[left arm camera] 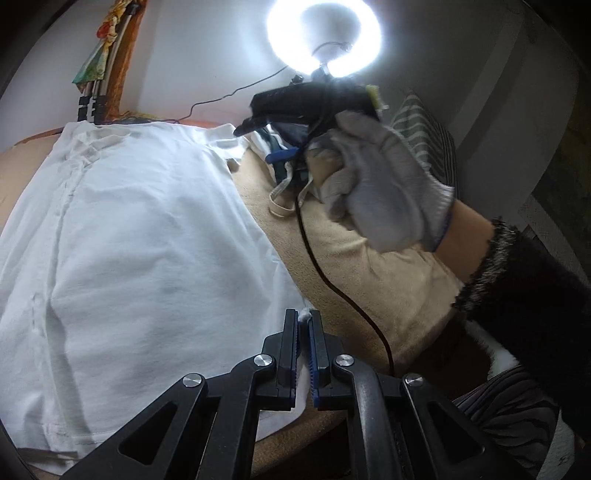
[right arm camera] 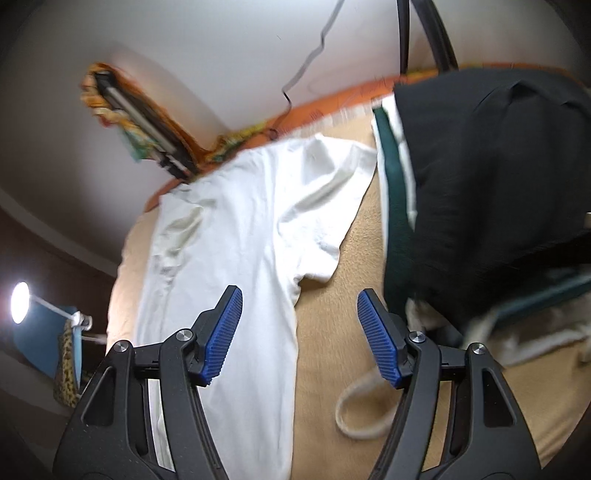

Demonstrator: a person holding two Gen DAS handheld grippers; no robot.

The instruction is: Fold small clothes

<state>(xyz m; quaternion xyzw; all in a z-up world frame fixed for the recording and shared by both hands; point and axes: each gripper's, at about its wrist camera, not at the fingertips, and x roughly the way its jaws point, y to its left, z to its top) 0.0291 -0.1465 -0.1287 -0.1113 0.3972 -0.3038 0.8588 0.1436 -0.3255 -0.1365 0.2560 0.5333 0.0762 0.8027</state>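
A white T-shirt (left arm camera: 140,236) lies spread flat on a tan blanket (left arm camera: 369,280). My left gripper (left arm camera: 304,321) is shut on the T-shirt's near right hem corner, with a bit of white cloth between the blue pads. In the right wrist view the same T-shirt (right arm camera: 236,229) shows with its right sleeve spread toward the right. My right gripper (right arm camera: 299,325) is open and empty above the shirt's right edge, below the sleeve. The right gripper also shows in the left wrist view (left arm camera: 258,122), held by a gloved hand (left arm camera: 384,184) over the far right sleeve.
A pile of other clothes (right arm camera: 480,192), black, green and white, lies at the right on the blanket. A white strap loop (right arm camera: 362,410) lies near my right gripper. A ring light (left arm camera: 325,33) shines at the back. A black cable (left arm camera: 332,284) trails across the blanket.
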